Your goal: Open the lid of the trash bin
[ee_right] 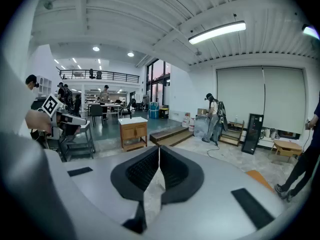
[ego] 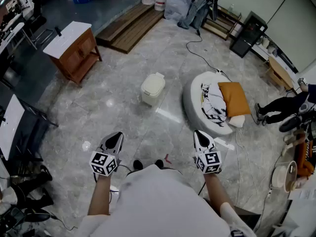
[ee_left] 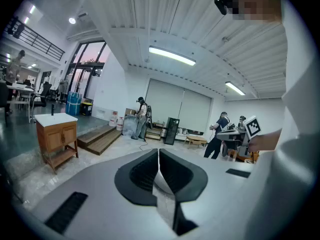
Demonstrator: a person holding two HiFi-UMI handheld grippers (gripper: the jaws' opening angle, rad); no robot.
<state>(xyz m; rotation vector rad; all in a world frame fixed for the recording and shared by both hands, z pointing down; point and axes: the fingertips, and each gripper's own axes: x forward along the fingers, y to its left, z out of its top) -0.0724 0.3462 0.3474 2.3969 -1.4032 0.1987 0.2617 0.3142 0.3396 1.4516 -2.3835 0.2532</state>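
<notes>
Left gripper (ee_left: pixel 159 154): the black ribbed fingers (ee_left: pixel 142 171) are pressed together at the tips with nothing between them, set in a smooth matt grey shell. Right gripper (ee_right: pixel 159 151): same build, fingers (ee_right: pixel 176 173) likewise closed tip to tip and empty. Seen from above, the left gripper (ego: pixel 115 138) and right gripper (ego: pixel 199 138) are held side by side, well apart, each backed by a cube (ego: pixel 104 163) of black-and-white square markers. The trash bin (ego: pixel 149 97) stands on the floor (ego: pixel 123 117) well ahead of both, roughly midway between them. It is a small cream plastic body with rounded corners, its domed lid (ego: pixel 154 82) down. The floor is glossy grey marbled tile. Left of the bin stands a brown wooden cabinet (ego: pixel 74 51) with a flat white top. Right of it lies a round white pouf (ego: pixel 190 100) bearing an orange cushion (ego: pixel 234 98) and black-and-white patterned cloth (ego: pixel 213 105). A thin black cable (ego: pixel 200 53) trails beyond.
</notes>
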